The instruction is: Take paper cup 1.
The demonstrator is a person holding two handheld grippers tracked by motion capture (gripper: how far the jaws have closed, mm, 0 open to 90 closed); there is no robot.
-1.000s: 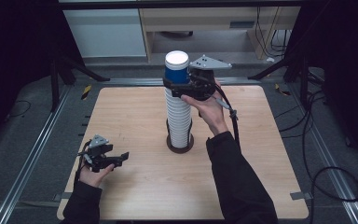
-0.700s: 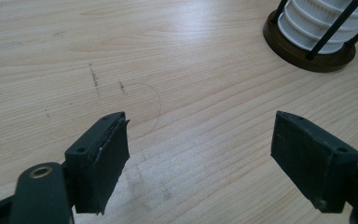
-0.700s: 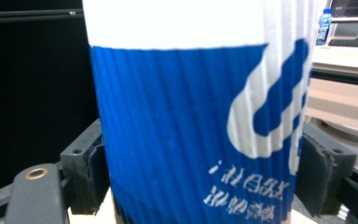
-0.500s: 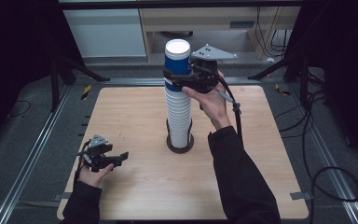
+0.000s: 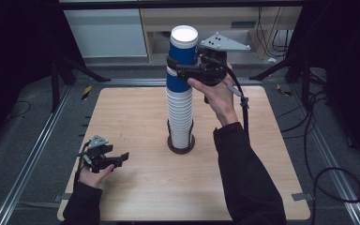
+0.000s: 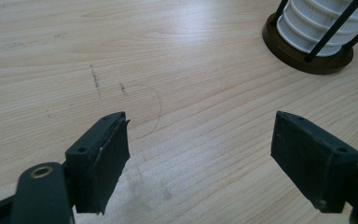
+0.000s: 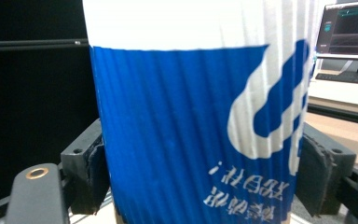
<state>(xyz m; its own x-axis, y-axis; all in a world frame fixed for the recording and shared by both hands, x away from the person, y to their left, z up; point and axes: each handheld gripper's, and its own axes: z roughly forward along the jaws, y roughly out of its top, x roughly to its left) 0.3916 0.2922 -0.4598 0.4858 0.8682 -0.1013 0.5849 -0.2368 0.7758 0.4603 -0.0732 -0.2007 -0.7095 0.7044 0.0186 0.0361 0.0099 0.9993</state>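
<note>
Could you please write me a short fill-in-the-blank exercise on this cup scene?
1. The right gripper is shut on the top cup, whose side is white and ____.
2. The cup stack stands in a round ____ holder.
3. The left gripper has its jaws ____.

Missing words: blue; brown; open

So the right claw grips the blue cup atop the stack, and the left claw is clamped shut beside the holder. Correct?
Not quite: the left claw is open, jaws wide apart over bare table, as the left gripper view shows. The right claw does grip the blue cup atop the stack.
</note>
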